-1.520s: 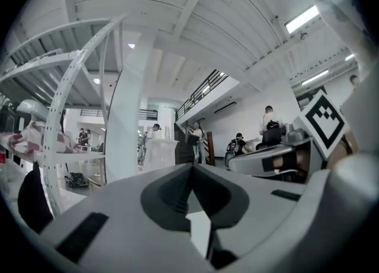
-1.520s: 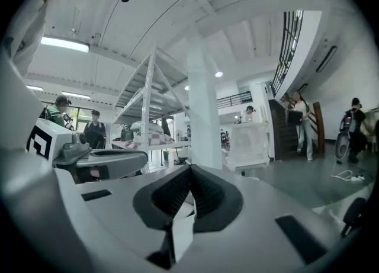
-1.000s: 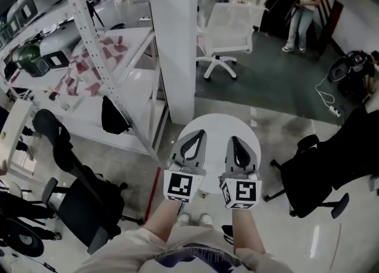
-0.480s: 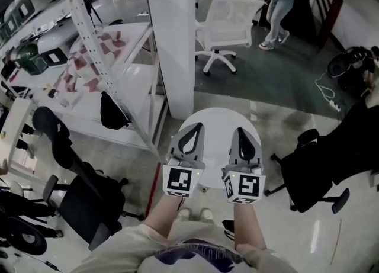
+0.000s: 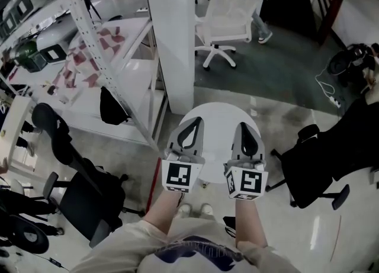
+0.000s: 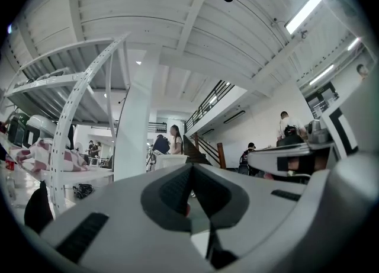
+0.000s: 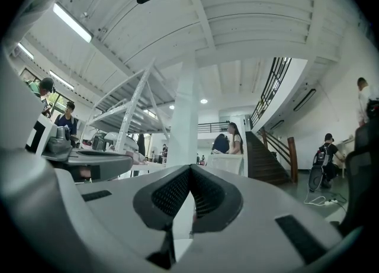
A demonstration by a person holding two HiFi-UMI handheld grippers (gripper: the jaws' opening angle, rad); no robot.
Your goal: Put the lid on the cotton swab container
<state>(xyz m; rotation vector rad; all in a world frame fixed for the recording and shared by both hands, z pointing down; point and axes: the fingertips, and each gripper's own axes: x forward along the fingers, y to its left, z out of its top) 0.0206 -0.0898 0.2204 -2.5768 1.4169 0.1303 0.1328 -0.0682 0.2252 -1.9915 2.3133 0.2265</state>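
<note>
Bearing square markers (image 5: 179, 175), both hand-held grippers (image 5: 197, 121) (image 5: 242, 126) are closed.

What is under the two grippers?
A round white table lies below the left gripper and right gripper. They cover its near part, so anything there cannot be seen.

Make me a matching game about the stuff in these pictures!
Things:
1 left gripper
2 round table
3 chair at the top
4 chair at the right

Matches:
a black
b jaws shut
c under the right gripper
d white mesh back

Pairs: 1-b, 2-c, 3-d, 4-a
</note>
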